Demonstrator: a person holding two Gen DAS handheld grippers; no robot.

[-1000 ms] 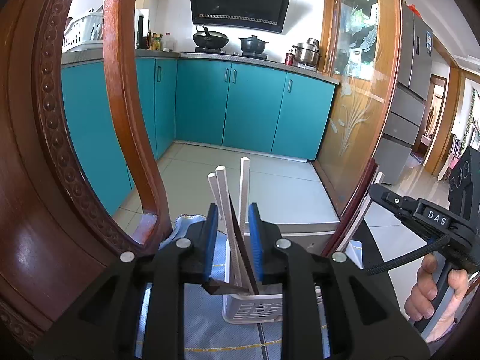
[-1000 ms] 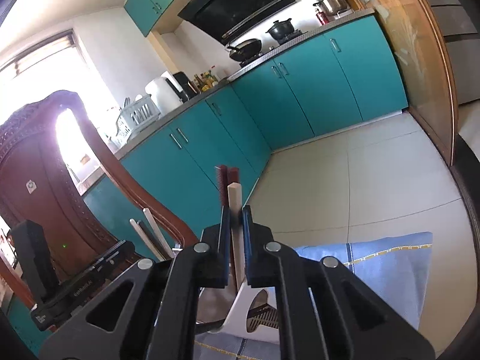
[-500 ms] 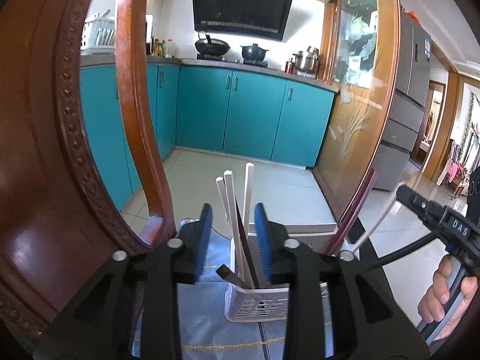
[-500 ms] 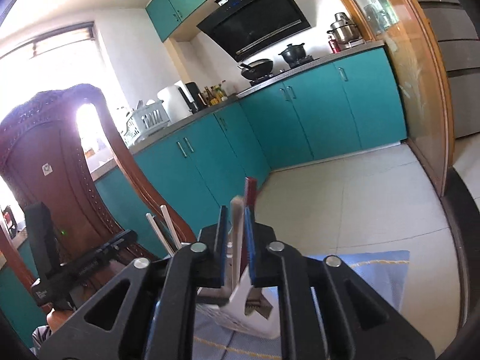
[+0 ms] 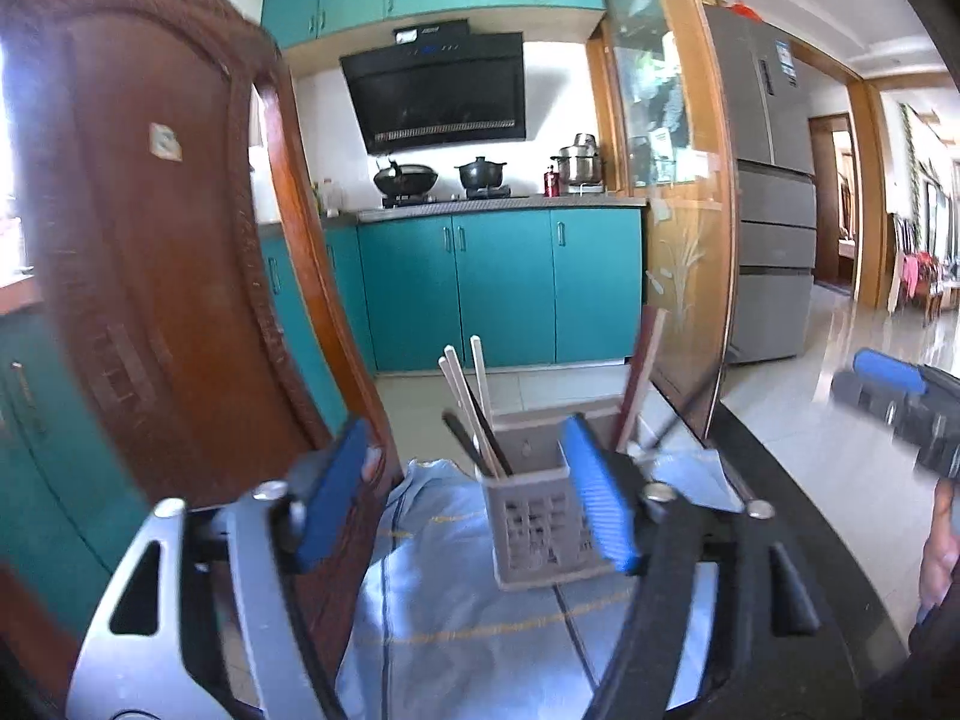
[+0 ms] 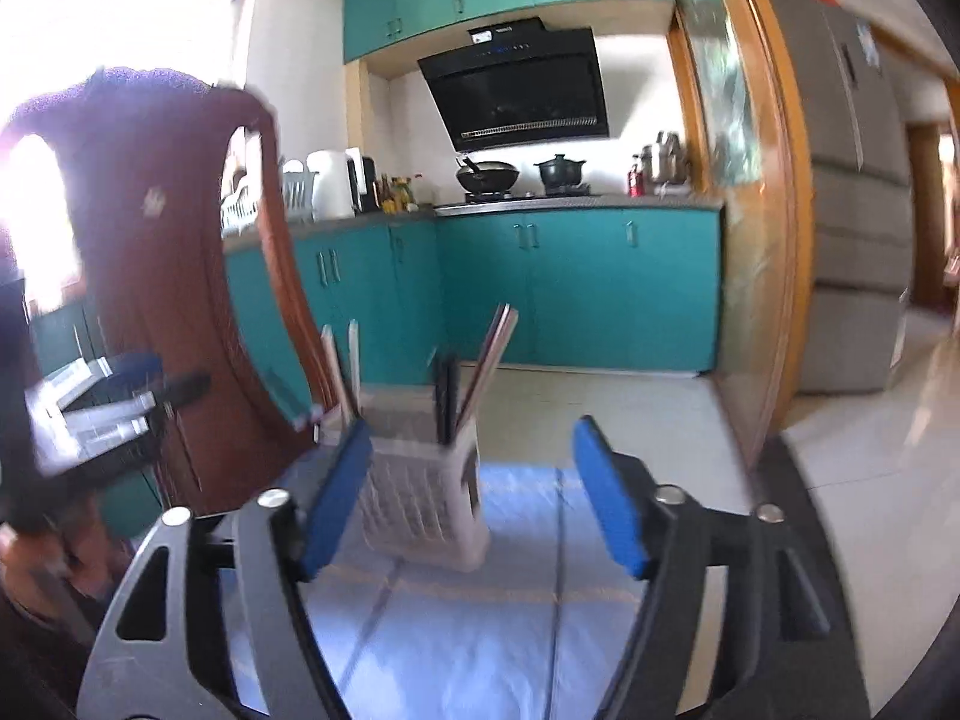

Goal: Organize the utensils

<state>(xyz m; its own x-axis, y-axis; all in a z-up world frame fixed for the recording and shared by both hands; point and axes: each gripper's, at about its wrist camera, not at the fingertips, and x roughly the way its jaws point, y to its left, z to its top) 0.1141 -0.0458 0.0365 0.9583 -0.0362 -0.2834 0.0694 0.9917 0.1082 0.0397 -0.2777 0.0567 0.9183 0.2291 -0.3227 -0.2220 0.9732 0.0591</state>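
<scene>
A pale perforated utensil holder (image 5: 534, 516) stands on a blue cloth (image 5: 432, 600). White chopsticks (image 5: 462, 396) and dark ones (image 5: 474, 444) lean in its left side, and reddish-brown ones (image 5: 642, 372) in its right. My left gripper (image 5: 467, 492) hangs short of the holder, its jaws opening with nothing gripped. In the right wrist view the holder (image 6: 420, 498) sits left of centre with white chopsticks (image 6: 351, 360) and reddish-brown ones (image 6: 495, 354). My right gripper (image 6: 471, 498) is back from it too, its jaws opening and empty.
A carved brown chair back (image 5: 150, 252) rises close on the left. The cloth lies on a dark round table (image 5: 780, 480). A hand (image 5: 942, 534) holds the other gripper at the right edge. Teal cabinets (image 6: 570, 288) and a glass partition (image 5: 678, 240) stand beyond.
Both grippers have let go of the chopsticks, opened wide and pulled back from the holder. The chopsticks now stand in it on their own.
</scene>
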